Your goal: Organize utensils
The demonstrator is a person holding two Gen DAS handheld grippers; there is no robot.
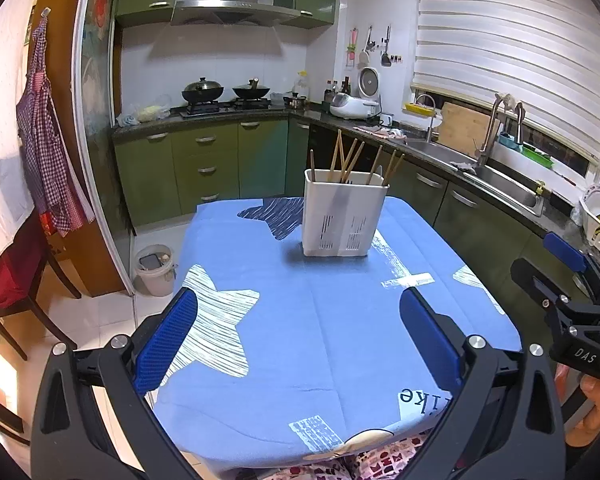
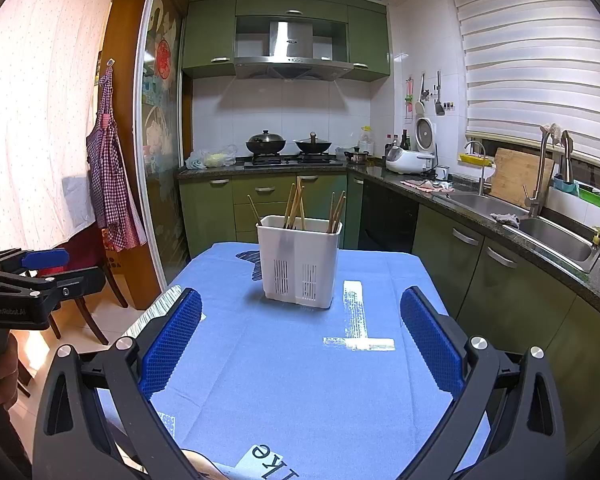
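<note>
Left tongs, right tongs wide apart, empty. Risk: tipping tall white slotted plastic holder, spilling wooden chopsticks across desk.

One white slotted plastic utensil holder stood on the blue-clothed counter, holding about seven wooden chopsticks. Two dark lidded woks sat on the stove, and one white rice cooker stood nearby.

Green cabinets lined the kitchen's back and right walls under a dark countertop, with a steel range hood above the stove. White blinds covered the window over the sink. A checked apron hung by the sliding door, and the floor was pale tile.
</note>
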